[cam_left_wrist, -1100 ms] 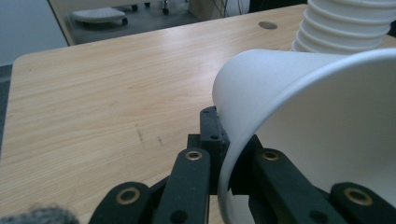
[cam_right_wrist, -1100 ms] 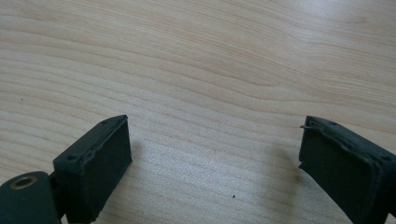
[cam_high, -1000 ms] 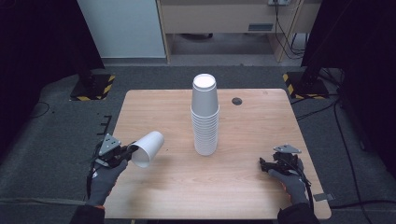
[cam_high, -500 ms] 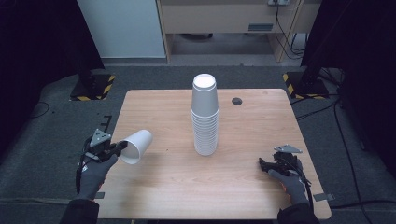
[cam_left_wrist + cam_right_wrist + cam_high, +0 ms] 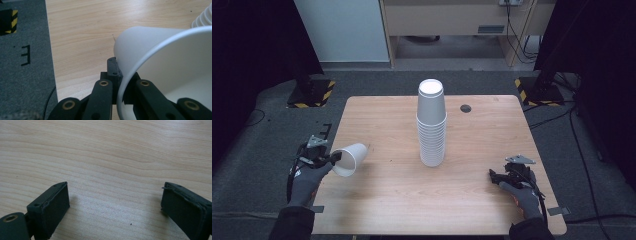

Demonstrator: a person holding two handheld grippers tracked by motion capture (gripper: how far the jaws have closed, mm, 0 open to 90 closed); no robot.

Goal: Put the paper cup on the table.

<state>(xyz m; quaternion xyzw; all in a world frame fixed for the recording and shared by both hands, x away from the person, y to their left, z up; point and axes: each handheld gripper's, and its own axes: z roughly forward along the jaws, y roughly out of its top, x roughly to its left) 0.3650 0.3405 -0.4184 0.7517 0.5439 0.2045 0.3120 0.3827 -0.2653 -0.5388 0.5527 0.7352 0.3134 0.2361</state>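
A tall stack of white paper cups [image 5: 431, 124] stands upside down in the middle of the wooden table [image 5: 392, 200]. My left gripper [image 5: 333, 158] is at the table's left edge, shut on the rim of a single white cup [image 5: 350, 159] that lies tilted with its mouth toward the person. In the left gripper view that cup [image 5: 160, 60] fills the right side, its rim pinched between the jaws [image 5: 119, 86]. My right gripper [image 5: 494, 176] rests low over the table's front right, open with nothing between its jaws [image 5: 115, 202].
A small dark round hole [image 5: 466, 108] sits at the table's far right. Grey carpet [image 5: 25, 62] lies beyond the left edge, with yellow-black striped stand bases [image 5: 312, 94] on the floor at both back corners. The cup stack's edge [image 5: 203, 18] shows at the top right of the left gripper view.
My left gripper has carried the single cup to the left, out toward the table's left edge. The right gripper has stayed in place.
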